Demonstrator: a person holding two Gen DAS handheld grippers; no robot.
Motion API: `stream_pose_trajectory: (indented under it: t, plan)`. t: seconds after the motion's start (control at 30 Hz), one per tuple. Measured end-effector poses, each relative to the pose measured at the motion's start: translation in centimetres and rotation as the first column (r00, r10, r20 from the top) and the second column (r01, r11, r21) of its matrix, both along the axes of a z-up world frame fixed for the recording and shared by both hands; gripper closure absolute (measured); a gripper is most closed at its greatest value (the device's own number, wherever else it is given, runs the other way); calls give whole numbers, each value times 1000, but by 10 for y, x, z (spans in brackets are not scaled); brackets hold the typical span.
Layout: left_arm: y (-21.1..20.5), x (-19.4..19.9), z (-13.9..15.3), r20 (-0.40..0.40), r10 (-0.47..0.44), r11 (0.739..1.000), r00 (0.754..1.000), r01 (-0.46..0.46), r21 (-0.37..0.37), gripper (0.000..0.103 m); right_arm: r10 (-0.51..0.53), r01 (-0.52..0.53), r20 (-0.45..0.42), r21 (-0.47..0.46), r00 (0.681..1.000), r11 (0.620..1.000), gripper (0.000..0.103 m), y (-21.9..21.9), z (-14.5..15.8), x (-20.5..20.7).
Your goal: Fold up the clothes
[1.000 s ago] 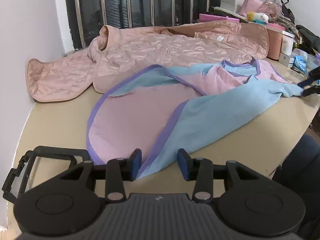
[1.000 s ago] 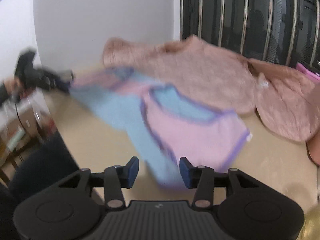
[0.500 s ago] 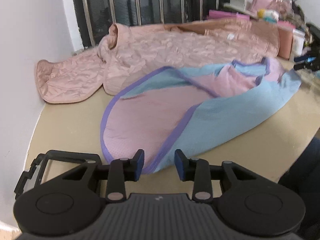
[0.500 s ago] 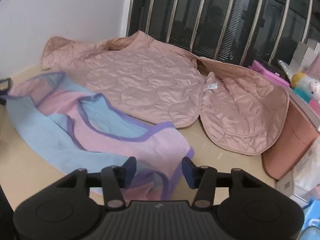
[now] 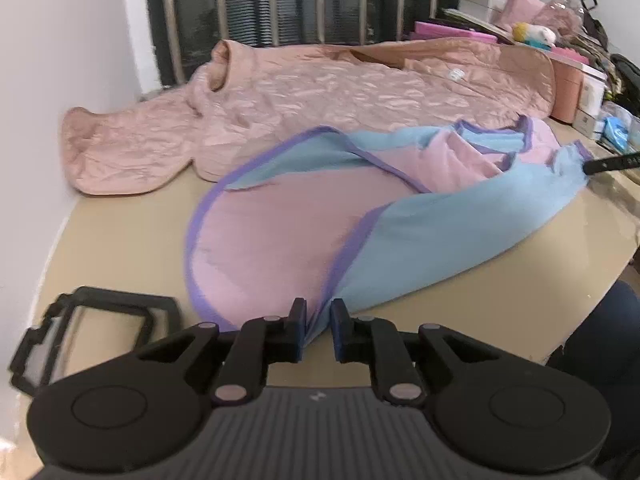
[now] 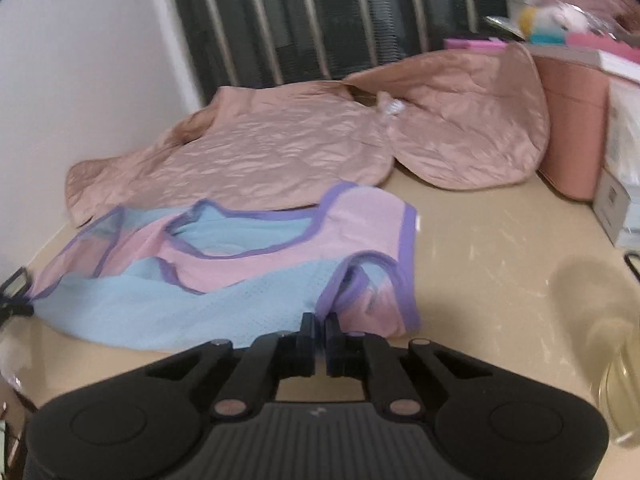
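Note:
A pink and light-blue mesh vest (image 5: 288,236) with purple trim lies spread on the beige table (image 5: 120,240). My left gripper (image 5: 319,322) is shut on its near purple hem, where pink meets blue. My right gripper (image 6: 320,334) is shut on a purple-edged fold at the vest's (image 6: 240,280) other end. In the left wrist view the right gripper's dark tip (image 5: 612,162) shows at the vest's far corner. At the left edge of the right wrist view the left gripper (image 6: 16,296) appears blurred.
A pink quilted jacket (image 5: 320,104) lies behind the vest, against the barred window. A salmon box (image 6: 572,132) and white boxes (image 6: 620,200) stand at the table's right. A black frame (image 5: 92,328) lies near my left gripper. A person's dark-clothed leg (image 5: 600,340) is beyond the table edge.
Both grippers went from open to shut on the vest's edges. The right gripper swung round toward the window and settled at the vest's far end.

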State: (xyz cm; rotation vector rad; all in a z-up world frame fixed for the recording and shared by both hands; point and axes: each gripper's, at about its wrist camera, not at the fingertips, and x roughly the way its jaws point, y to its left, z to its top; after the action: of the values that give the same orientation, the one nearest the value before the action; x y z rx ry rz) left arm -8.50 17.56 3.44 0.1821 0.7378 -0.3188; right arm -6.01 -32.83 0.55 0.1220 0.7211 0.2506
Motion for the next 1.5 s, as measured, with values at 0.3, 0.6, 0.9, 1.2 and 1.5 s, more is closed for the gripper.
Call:
stream_pose_trajectory:
  t: [0.3,0.6,0.9,1.2,1.5]
  plan:
    - [12,-17,12,20,-28,997,999,29,-67,68,-61,60,44,29,997,998,67,-5,7,-19]
    - [5,-1,-4,-16,-14,999,1000,13,-40,102,-63,64,32,-40,998,997,97,7,-3,-5]
    - [-5,-14,23,55,-1,999,999,3,-41,74,-93,95,22,-144,995,985,86,-3,12,-45]
    - [-70,106,51,9,-57,994,998,57,-91,40,187,-182,74,-72,980,981,53,43,53,28]
    - [-118,185,3,-46,-133,989,990,130,-68,39,340,-335,-99,57,935,940,60,86,27,136]
